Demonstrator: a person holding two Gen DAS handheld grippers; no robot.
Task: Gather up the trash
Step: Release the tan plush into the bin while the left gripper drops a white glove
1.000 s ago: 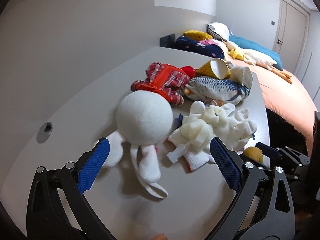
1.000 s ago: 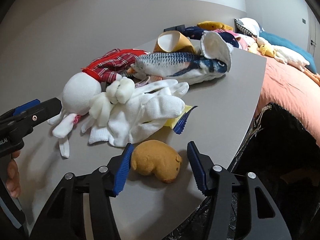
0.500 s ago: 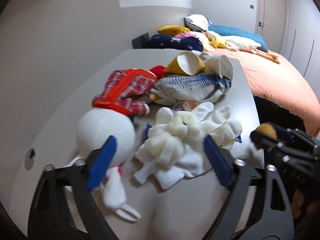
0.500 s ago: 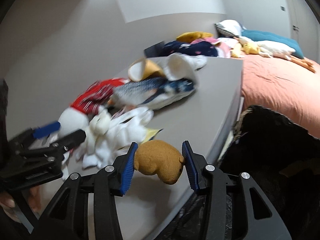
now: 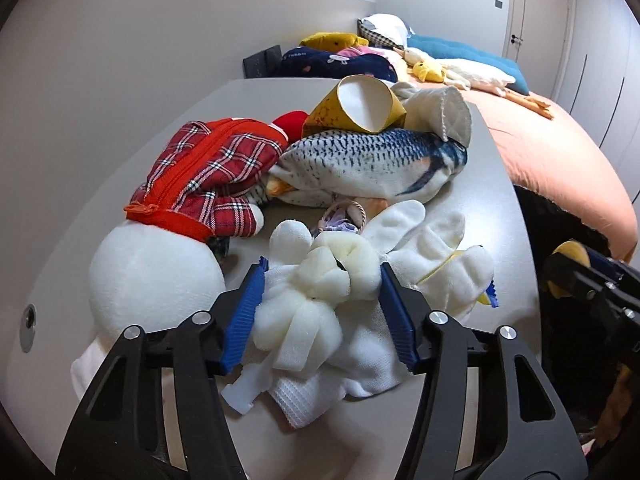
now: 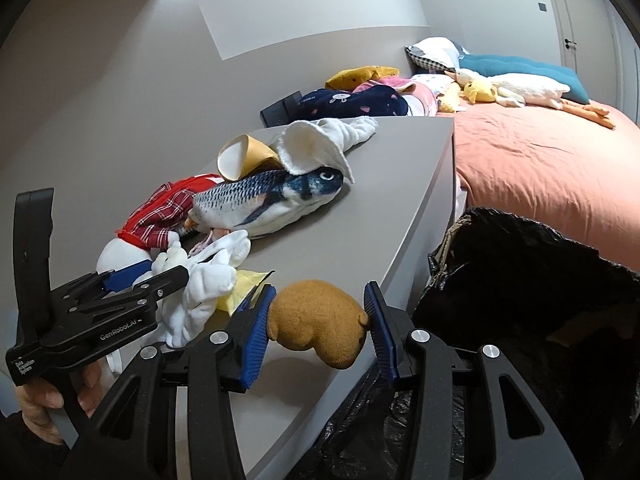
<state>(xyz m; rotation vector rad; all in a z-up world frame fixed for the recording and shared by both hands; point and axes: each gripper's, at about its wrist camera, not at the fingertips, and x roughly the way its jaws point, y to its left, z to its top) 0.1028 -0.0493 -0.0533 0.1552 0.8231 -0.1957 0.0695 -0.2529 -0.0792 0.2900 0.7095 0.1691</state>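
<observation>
On the grey table (image 5: 132,152), a knotted bundle of white foam strips (image 5: 320,296) lies on white gloves (image 5: 432,240). My left gripper (image 5: 323,276) straddles the bundle, its jaws closing, and both blue pads touch the foam's sides. My right gripper (image 6: 320,292) is shut on a brown spongy lump (image 6: 320,320), held in the air just past the table's edge, beside an open black trash bag (image 6: 520,280). The left gripper (image 6: 160,276) shows at the left of the right wrist view, a hand under it. The right gripper (image 5: 580,272) and its lump show at the left wrist view's right edge.
A plush fish (image 5: 372,164), a white doll in red plaid (image 5: 208,168), a yellow paper cup (image 5: 360,108) and a white cloth (image 5: 440,108) crowd the table's middle. A yellow wrapper (image 6: 240,288) pokes from under the gloves. An orange bed (image 6: 540,168) lies beyond.
The left gripper moved right from the doll to over the foam bundle and narrowed onto it. The right gripper closed on the brown lump, lifted it and carried it toward the table edge and bag.
</observation>
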